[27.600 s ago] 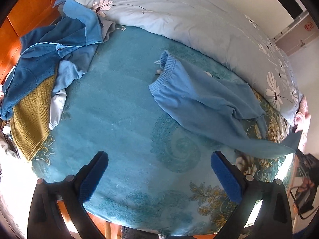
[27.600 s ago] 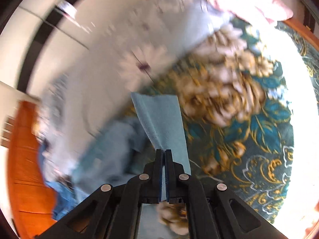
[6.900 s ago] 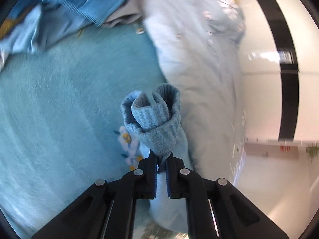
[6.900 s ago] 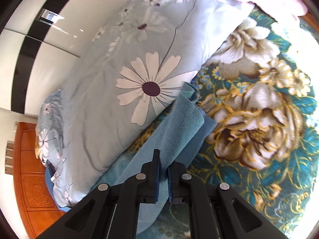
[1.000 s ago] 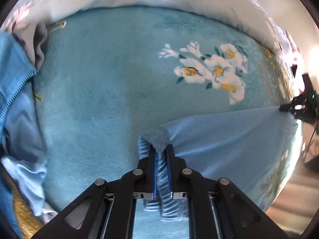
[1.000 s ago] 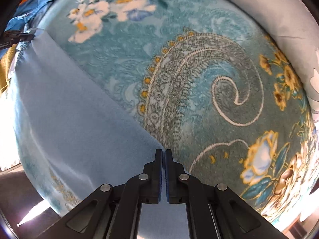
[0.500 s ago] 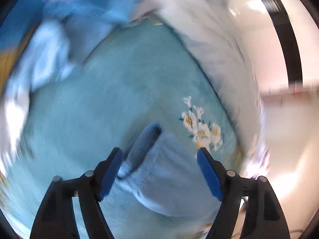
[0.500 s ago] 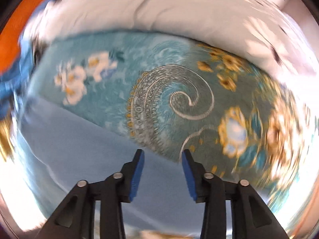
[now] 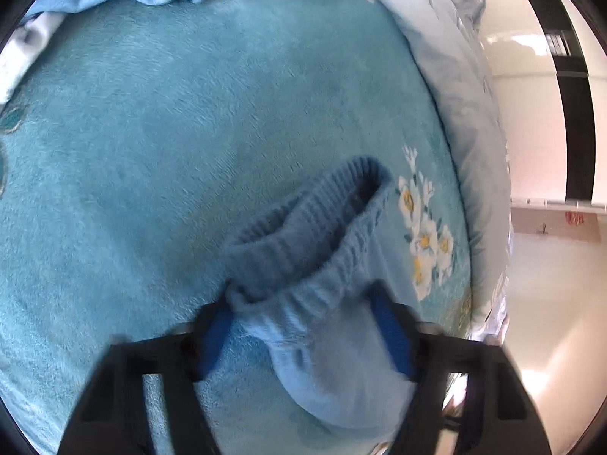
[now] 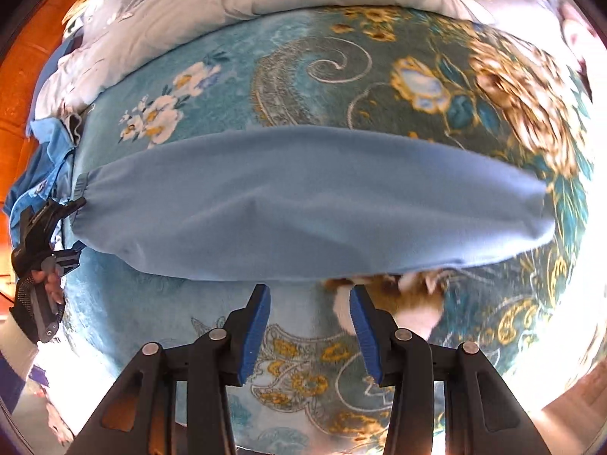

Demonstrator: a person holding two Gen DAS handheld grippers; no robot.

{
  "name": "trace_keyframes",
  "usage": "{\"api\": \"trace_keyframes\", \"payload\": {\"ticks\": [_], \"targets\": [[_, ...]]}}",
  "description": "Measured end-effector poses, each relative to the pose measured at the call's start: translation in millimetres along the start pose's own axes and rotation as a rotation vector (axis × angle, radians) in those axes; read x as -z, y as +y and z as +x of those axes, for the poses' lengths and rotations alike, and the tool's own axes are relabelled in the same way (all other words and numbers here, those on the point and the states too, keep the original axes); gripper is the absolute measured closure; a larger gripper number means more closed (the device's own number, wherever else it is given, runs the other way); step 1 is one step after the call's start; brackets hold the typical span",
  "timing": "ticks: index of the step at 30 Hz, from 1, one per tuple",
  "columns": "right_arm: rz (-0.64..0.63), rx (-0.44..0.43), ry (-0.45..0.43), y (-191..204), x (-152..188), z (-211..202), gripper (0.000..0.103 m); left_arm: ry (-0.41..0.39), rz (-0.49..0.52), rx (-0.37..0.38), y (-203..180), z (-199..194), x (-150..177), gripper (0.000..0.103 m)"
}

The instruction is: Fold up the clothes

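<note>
Your left gripper (image 9: pixel 303 326) is spread around the ribbed waistband of the blue trousers (image 10: pixel 303 201), not pinching. Your right gripper (image 10: pixel 309 326) is spread just near them. They lie flat across the teal blanket (image 10: pixel 303 57), seemingly ready for folding.

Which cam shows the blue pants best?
Right wrist: the blue pants lie stretched across the floral blanket, whole length visible, beyond the open right gripper. Left wrist shows only the ribbed waistband, close up and blurred, between the open left gripper.
</note>
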State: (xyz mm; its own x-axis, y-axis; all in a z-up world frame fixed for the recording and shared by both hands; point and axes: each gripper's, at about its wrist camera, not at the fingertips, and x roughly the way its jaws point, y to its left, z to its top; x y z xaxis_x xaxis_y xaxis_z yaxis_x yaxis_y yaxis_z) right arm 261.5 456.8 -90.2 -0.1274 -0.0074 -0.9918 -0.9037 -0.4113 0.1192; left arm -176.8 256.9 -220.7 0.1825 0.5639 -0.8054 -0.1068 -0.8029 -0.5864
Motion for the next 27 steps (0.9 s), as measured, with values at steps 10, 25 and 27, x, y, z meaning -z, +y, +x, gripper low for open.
{"api": "trace_keyframes", "payload": {"ticks": [10, 25, 27], "targets": [[0.086, -0.059, 0.012, -14, 23, 5, 0.056, -0.048, -0.002, -0.019, -10, -14, -36, 0.086], [0.461, -0.069, -0.129, -148, 40, -11, 0.056, -0.084, -0.013, -0.103, -5, -45, -34, 0.073], [0.535, -0.11, -0.148, -166, 40, -7, 0.056, -0.075, -0.008, -0.119, -10, -51, -23, 0.065]]}}
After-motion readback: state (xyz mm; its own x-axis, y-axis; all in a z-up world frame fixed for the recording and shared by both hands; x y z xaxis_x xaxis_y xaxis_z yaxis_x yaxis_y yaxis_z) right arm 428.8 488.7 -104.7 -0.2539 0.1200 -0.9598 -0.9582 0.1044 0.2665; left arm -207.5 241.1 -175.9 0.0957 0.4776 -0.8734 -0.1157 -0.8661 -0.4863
